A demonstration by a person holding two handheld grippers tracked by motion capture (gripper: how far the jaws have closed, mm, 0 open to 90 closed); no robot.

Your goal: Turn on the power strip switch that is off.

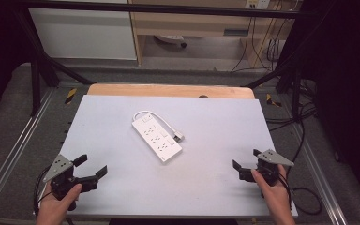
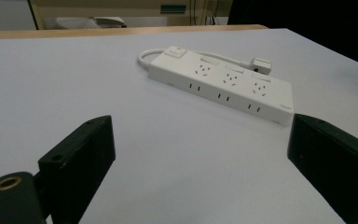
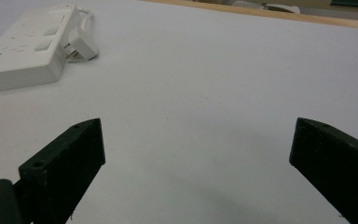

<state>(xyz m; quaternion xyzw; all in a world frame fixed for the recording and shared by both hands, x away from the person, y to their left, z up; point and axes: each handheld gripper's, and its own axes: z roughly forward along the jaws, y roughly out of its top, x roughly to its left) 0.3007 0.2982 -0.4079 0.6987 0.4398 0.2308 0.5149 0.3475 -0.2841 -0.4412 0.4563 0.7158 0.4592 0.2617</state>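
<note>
One smooth white oblong power strip, matte grey table, probably laminate

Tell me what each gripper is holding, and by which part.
Nothing is held. The left gripper and the right gripper both stand open over the bare table, apart from the power strip lying at mid-table.
</note>
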